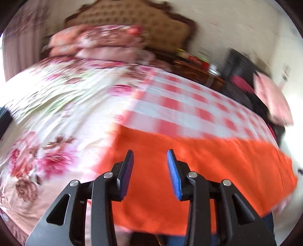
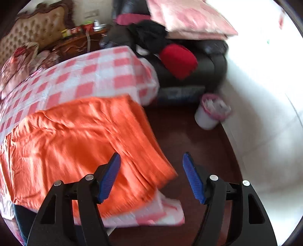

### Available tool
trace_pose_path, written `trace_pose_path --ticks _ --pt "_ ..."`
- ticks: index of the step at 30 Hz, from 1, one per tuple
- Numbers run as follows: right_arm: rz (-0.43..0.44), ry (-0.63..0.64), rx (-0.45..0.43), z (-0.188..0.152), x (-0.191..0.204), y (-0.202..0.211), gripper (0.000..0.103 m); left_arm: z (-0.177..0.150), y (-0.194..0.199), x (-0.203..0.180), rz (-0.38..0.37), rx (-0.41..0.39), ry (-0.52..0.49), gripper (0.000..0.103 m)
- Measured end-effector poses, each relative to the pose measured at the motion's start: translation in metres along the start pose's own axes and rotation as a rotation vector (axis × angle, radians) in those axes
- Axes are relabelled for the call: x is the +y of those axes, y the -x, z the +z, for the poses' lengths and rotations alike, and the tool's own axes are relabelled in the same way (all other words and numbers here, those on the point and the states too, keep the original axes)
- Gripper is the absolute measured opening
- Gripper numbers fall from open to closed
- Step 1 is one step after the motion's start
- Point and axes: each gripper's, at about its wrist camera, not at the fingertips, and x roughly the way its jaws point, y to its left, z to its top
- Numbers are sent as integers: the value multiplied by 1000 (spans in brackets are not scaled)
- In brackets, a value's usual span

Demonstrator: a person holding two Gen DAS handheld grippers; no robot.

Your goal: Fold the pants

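- Orange pants [image 2: 75, 143] lie spread flat on a bed, over a pink-and-white checked sheet [image 2: 90, 75]; one end drapes over the bed's near corner.
- Left gripper [image 1: 150, 156]: jaws partly open, nothing between the blue pads [image 1: 174, 170]; it hangs above the orange cloth [image 1: 198, 170], not touching.
- Right gripper [image 2: 151, 158]: jaws wide apart, empty; left pad sits over the pants' hanging edge, right pad [image 2: 193, 177] over dark wood floor [image 2: 189, 147].
- Flowered bedding [image 1: 47, 106] covers the bed left of the checked sheet; padded headboard [image 1: 128, 20] behind.
- Beside the bed: dark sofa [image 2: 208, 66] with red cushion [image 2: 178, 58] and pink pillow [image 2: 189, 17]; white bin [image 2: 208, 117] near the wall.
- Left view heavily blurred.
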Motion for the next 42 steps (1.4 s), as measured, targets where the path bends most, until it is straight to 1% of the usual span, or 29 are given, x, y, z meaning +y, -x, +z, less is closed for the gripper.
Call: trace_pose_path --ticks 2,3,4,5,8,9,11,13,14,15,16,17,19,21,23,25,26,28,30,31,32,33,34,35,36,37,38,40,42 --pt "10 50 7 18 24 -12 66 18 -16 28 -18 22 33 37" --pt "11 66 10 22 32 -17 66 21 -21 37 -29 34 35 37" --pt "16 81 12 27 41 -23 66 27 -29 43 -38 51 26 37" --pt "12 97 23 34 50 -32 66 31 -38 47 -32 68 15 37" --pt "-18 138 33 42 65 -47 66 36 -67 59 -68 150 3 37" --pt "-39 163 38 44 68 -53 66 35 -74 58 -65 167 -10 37" --pt "-82 187 38 49 66 -58 66 31 -85 50 -88 204 -60 37" --pt "-121 178 27 56 52 -59 69 27 -89 42 -77 212 -108 36" --pt "-134 163 24 60 43 -59 71 25 -90 39 -69 215 -125 35" --pt "-137 143 18 66 31 -58 71 26 -91 40 -60 222 -132 31" --pt "-125 138 13 70 22 -57 72 27 -91 41 -74 231 -131 18" --pt "-103 144 11 74 17 -58 73 26 -91 41 -112 252 -124 13" --pt "-30 204 8 83 18 -58 78 27 -91 38 -99 257 -157 13" --pt "36 320 -6 86 36 -61 81 30 -92 37 -101 273 -159 13" --pt "113 466 5 86 64 -69 81 32 -93 39 -108 286 -152 13" --pt "167 567 15 82 85 -78 81 34 -95 41 -114 295 -143 13" --pt "204 620 35 81 97 -86 81 35 -95 41 -116 299 -137 13" --pt "264 649 88 79 107 -98 80 37 -97 44 -125 307 -114 13" --pt "326 658 148 76 113 -112 50 40 -100 46 -126 315 -101 12" --pt "348 643 149 76 112 -112 33 42 -100 46 -119 316 -101 11" --pt "368 622 139 76 110 -112 28 44 -101 45 -113 318 -106 10" --pt "368 619 130 74 111 -111 26 47 -103 43 -105 321 -114 10" --pt "349 617 106 73 110 -110 21 50 -105 42 -102 322 -118 10" --pt "324 603 76 74 108 -109 15 52 -108 41 -100 322 -121 10" --pt "281 572 49 76 105 -109 13 56 -112 40 -99 322 -126 10" --pt "203 553 22 80 103 -111 7 60 -117 38 -96 321 -131 10" --pt "164 530 16 85 99 -115 7 65 -122 36 -95 320 -133 10" --pt "178 483 38 90 95 -123 7 76 -135 31 -96 317 -136 10" --pt "158 480 37 90 98 -125 7 87 -147 26 -93 313 -141 10"
